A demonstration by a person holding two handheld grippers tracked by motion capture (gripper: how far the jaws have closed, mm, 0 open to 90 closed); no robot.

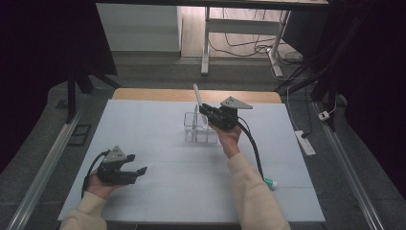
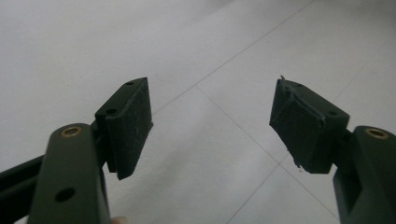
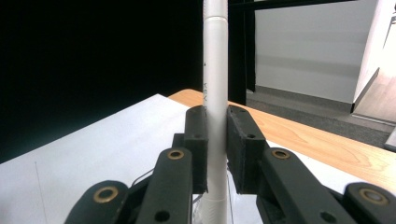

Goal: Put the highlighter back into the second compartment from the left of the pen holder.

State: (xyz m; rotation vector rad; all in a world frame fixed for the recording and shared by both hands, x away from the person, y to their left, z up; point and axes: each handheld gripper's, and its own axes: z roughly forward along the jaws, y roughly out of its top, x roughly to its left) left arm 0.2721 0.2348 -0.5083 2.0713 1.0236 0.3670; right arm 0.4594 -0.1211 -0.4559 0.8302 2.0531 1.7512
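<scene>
R gripper [image 1: 207,113] fingers pinch white pen [image 1: 197,98] over clear holder [image 1: 200,128]; keep it upright, lower straight. L gripper [image 1: 135,168], 7 o'clock, fingers spread.

A clear holder [image 1: 201,128] stands mid-table [image 1: 158,191], with a pen [image 1: 196,103] upright over its left compartment. A small tube [image 1: 270,182] lies near the table's right front, well apart from the holder

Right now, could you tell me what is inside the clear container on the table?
The clear container holds the lower end of a white pen-like stick, clamped by the right gripper. That gripper covers part of the container, so anything else inside is hidden.
</scene>
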